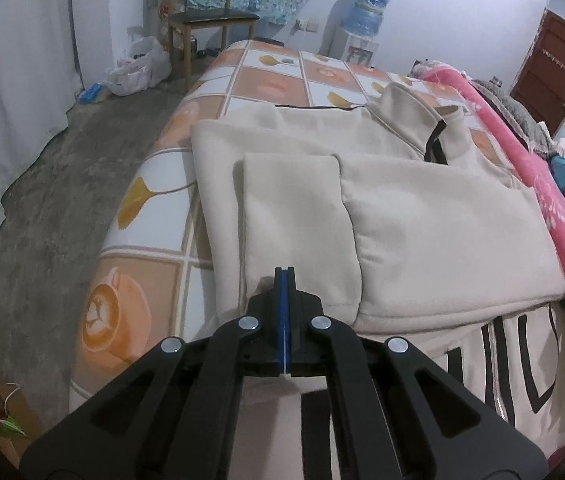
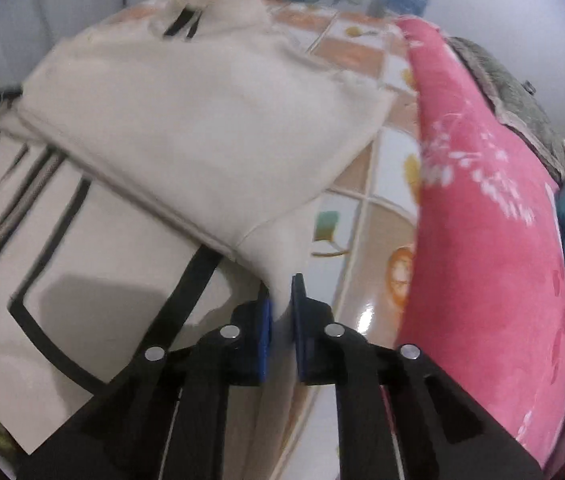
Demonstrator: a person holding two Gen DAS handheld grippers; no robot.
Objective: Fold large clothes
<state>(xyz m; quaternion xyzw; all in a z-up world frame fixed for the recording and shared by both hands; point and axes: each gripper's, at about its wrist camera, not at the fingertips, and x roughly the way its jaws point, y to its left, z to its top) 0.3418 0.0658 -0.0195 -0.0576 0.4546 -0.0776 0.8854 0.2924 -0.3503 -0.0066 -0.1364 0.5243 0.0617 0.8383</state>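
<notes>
Nearest in the left wrist view, the left gripper has its jaws pressed flat together, blue pads meeting with nothing visible between them. Its tip sits over the near edge of the folded sleeve of a cream jacket, which spreads out directly ahead of it across the bed. The sleeve lies flat on the jacket's body — a neat rectangle running away from the gripper.

In the right wrist view, the right gripper stands narrow, a pinch of cream fabric caught between its blue pads. That fabric is the near corner of the jacket's folded-over part, drawn down to a point at the jaws; the picture is blurred. Below and left of it lies the jacket's front with bold black lettering.

Farther off, the collar with its black zip lies toward the far end of the bed. A pink blanket runs along the right side. Beyond the bed stand a wooden chair and a water dispenser against the wall.
</notes>
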